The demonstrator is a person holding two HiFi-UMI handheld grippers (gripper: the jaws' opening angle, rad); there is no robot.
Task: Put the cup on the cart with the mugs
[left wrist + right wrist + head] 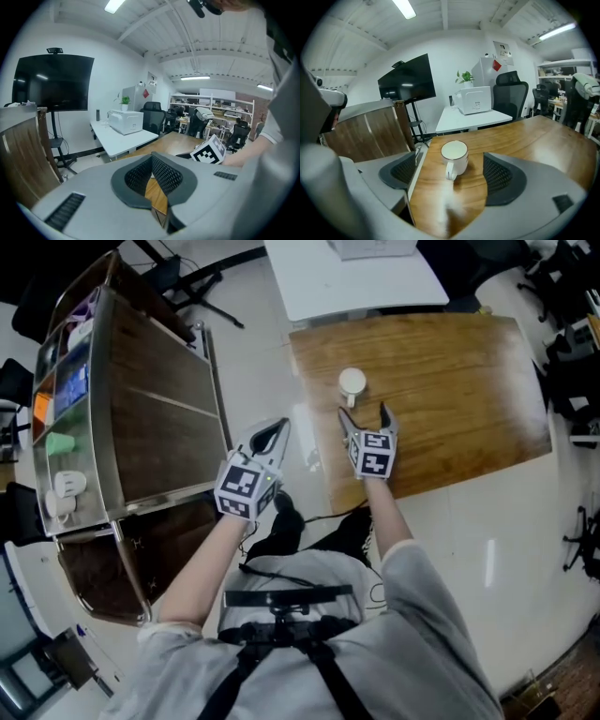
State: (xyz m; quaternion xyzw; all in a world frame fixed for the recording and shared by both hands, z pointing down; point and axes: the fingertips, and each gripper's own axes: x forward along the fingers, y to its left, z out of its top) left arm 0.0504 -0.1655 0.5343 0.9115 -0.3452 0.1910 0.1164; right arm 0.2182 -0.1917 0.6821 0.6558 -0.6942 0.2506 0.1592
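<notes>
Approach step: the right gripper point(364, 412) is wide open and empty, with the cup point(352, 382) just ahead of its tips, handle facing it. The left gripper point(279, 427) is closed on nothing. Next: advance, clamp the cup, and carry it far left to the cart point(159, 418), where what seem to be mugs point(66, 486) stand.

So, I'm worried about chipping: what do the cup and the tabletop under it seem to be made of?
The cup is probably glazed ceramic, possibly enamel: glossy white with a thin dark rim line. The tabletop is wood or wood-look laminate, I can't tell which: warm grain streaks under a shiny finish that shows glare.
</notes>
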